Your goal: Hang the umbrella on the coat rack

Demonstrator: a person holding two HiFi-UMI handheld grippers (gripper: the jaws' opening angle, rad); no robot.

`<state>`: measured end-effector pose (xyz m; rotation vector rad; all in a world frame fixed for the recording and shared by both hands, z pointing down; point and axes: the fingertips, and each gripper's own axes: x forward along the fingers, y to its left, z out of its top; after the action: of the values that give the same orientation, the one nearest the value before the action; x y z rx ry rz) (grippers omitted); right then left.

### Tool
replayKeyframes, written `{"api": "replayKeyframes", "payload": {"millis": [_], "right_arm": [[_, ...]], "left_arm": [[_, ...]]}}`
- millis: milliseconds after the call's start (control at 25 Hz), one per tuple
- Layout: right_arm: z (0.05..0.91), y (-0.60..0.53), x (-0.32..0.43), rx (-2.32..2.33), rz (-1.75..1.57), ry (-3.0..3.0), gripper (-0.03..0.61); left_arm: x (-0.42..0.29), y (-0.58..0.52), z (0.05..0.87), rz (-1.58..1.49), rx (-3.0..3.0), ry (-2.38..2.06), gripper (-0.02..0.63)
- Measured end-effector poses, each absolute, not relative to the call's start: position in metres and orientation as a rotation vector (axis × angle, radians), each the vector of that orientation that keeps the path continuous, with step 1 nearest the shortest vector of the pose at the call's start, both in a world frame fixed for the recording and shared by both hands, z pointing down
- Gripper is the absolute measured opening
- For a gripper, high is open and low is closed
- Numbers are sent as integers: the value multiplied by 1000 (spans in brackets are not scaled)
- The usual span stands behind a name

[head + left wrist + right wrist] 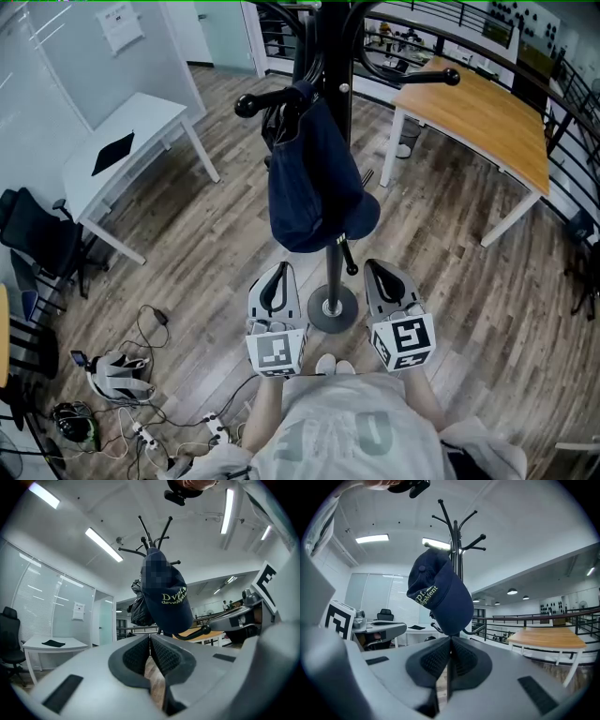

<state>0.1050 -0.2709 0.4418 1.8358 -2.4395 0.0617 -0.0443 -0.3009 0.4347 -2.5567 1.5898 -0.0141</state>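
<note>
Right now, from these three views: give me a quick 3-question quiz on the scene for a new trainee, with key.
1. True or false: the right gripper is gripping the pole of the coat rack.
2. Multiple choice: the navy cap hangs from
A) the coat rack
B) the left gripper
C) the right gripper
3. Fill in: in their own views, the jaws of both grippers are ___, with nothing between them.

Key: 1 false; 2 A; 3 shut.
</note>
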Motion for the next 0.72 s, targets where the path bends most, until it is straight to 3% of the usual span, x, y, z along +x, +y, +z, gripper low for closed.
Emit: {"api": "replayKeyframes", "payload": {"millis": [720], "right_arm": [[436,-273,104,1854,34,-2428,31]], "left_arm": [[-43,-300,425,20,-2585,1559,31]]}}
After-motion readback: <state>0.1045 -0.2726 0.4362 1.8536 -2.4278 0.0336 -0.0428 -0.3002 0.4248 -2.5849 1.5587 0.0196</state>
